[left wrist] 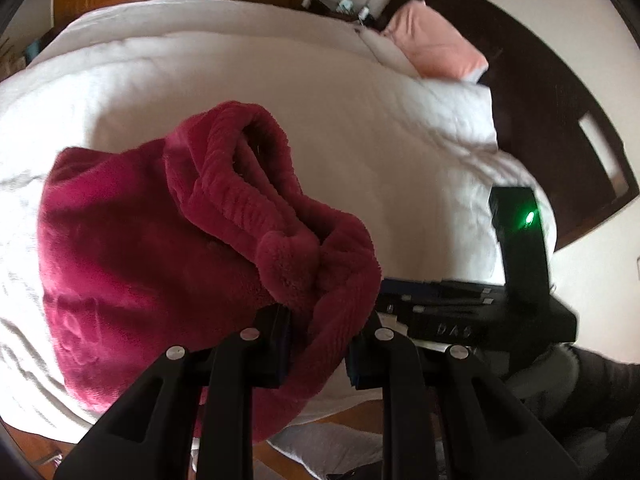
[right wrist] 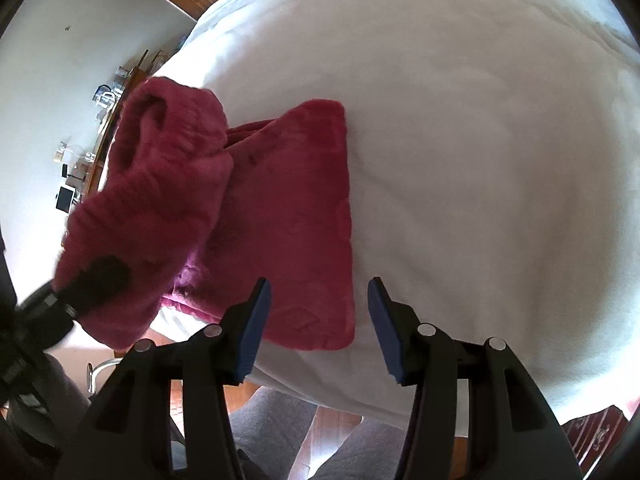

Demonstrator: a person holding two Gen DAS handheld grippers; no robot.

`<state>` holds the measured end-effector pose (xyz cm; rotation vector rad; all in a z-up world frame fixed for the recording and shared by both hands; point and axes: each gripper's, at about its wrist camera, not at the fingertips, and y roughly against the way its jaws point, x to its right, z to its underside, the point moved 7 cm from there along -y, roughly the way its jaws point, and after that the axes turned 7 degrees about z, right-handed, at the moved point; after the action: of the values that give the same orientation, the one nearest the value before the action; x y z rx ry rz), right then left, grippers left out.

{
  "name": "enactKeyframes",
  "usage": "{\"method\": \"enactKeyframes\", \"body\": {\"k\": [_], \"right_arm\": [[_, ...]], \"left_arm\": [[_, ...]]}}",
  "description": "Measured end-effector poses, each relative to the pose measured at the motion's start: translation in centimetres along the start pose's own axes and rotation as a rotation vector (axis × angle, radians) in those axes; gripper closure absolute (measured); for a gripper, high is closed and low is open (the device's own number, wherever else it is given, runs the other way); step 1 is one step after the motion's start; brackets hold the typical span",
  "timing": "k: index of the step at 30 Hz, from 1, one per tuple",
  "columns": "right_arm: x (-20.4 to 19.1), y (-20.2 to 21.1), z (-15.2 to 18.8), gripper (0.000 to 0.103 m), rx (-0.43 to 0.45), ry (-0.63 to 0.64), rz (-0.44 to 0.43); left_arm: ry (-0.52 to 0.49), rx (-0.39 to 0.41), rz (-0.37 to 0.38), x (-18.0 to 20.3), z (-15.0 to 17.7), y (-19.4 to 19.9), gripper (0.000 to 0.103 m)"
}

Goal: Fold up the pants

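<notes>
Fuzzy dark red pants (left wrist: 132, 248) lie partly folded on a white bed (left wrist: 280, 80). My left gripper (left wrist: 320, 344) is shut on the ribbed waistband end of the pants and holds it lifted above the folded part. In the right wrist view the pants (right wrist: 288, 216) lie as a flat folded block near the bed's front edge, with the lifted end (right wrist: 160, 184) hanging from the left gripper (right wrist: 96, 284). My right gripper (right wrist: 318, 320) is open and empty, just above the folded block's near right corner. It also shows in the left wrist view (left wrist: 516, 240).
The white bed (right wrist: 480, 140) spreads wide to the right. A pink pillow (left wrist: 436, 44) and a dark headboard (left wrist: 560, 112) sit at the far end. A cluttered side table (right wrist: 104, 120) stands left of the bed. Wooden floor and grey-clad legs (right wrist: 272, 420) are below the bed edge.
</notes>
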<state>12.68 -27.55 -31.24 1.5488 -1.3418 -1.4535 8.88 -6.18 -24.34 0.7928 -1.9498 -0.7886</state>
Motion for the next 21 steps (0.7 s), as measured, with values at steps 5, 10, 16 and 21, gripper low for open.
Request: {"method": "enactKeyframes", "body": {"k": [5, 10, 16, 21], "right_arm": [[1.2, 0.3, -0.5, 0.051, 0.007, -0.038, -0.009], [1.7, 0.5, -0.8, 0.051, 0.016, -0.047, -0.006], [1.5, 0.8, -0.8, 0.051, 0.019, -0.04, -0.018], [1.1, 1.2, -1.0, 0.051, 0.028, -0.035, -0.034]], "left_arm": [[-0.005, -0.037, 0.007, 0.0, 1.1, -1.8, 0.083], [-0.024, -0.066, -0.001, 0.4, 2.0, -3.5, 0.082], [0.018, -0.07, 0.002, -0.5, 2.5, -3.7, 0.066], [0.025, -0.056, 0.048, -0.1, 2.8, -2.6, 0.058]]}}
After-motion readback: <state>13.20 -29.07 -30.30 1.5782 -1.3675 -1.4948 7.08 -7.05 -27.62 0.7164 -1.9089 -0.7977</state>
